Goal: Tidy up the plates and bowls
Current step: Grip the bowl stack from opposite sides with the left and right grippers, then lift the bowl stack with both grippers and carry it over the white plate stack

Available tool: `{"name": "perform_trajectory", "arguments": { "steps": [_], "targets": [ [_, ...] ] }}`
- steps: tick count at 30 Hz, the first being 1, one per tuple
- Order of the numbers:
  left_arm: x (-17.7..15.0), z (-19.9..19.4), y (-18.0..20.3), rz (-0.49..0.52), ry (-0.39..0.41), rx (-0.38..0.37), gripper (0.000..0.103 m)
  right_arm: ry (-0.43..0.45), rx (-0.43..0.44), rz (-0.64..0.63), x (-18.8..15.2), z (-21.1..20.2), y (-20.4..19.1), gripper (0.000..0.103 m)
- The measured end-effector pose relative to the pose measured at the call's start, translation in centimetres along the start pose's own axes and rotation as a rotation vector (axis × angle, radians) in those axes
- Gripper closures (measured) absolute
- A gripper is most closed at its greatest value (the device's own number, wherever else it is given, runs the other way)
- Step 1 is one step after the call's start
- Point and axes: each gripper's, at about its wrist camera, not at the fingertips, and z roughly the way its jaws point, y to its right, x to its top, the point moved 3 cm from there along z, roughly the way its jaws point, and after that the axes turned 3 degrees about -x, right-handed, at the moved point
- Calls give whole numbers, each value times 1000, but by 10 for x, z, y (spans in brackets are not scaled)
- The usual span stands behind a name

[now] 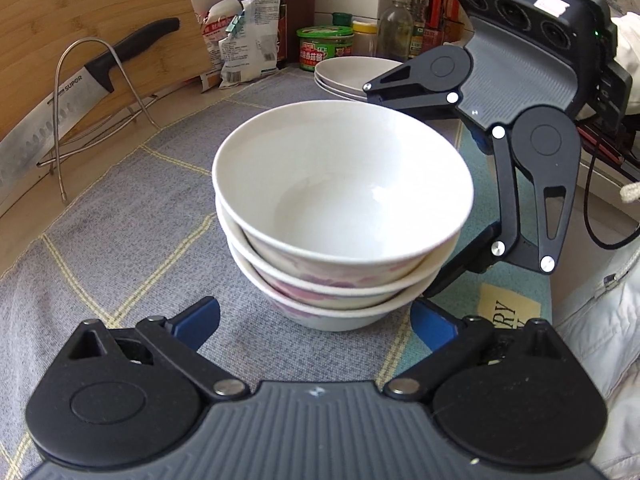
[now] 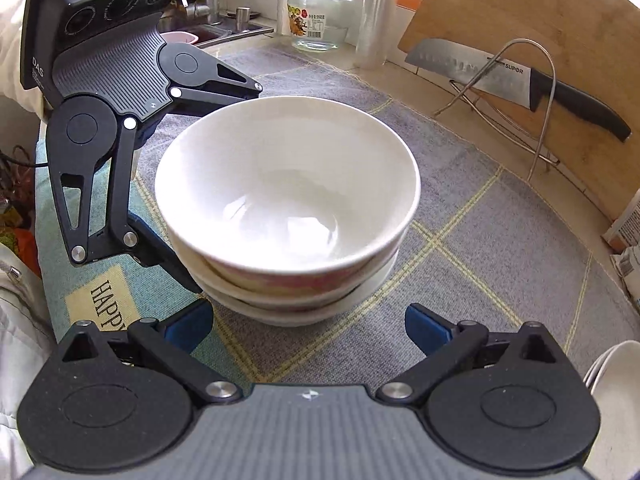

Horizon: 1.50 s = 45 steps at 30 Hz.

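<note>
Now the stack of three bowls (image 1: 340, 216) sits in the middle of the grey checked mat (image 1: 132, 216), with both grippers around it.

The left gripper (image 1: 316, 322) is wide open and holds nothing. The right gripper (image 2: 310, 322) is wide open too, and empty. The bowls look done, so I think the plates (image 1: 352, 76) near the jars are next. The bowls are white inside, with pink flowers outside, and sit a bit crooked.

A grey checked cloth (image 1: 132, 208) covers the counter, bearing stacked bowls (image 1: 340, 216) and plates (image 1: 352, 76).
</note>
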Motion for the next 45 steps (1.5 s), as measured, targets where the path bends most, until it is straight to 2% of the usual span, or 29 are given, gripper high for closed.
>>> {"name": "perform_trajectory", "arguments": {
  "steps": [5, 16, 30, 39, 45],
  "targets": [
    [2, 3, 2, 41, -30, -19, 14, -8, 39, -57, 6, 4, 1, 1],
    [8, 5, -3, 100, -57, -78, 20, -23, 99, -117, 13, 4, 3, 14],
    [11, 9, -6, 132, -69, -131, 22, -35, 121, -126, 17, 7, 6, 15],
    [9, 9, -8, 124, -80, -117, 22, -34, 113, -132, 17, 4, 4, 15],
    [22, 9, -5, 124, -89, -99, 22, -26, 118, -122, 15, -10, 13, 15]
  ]
}}
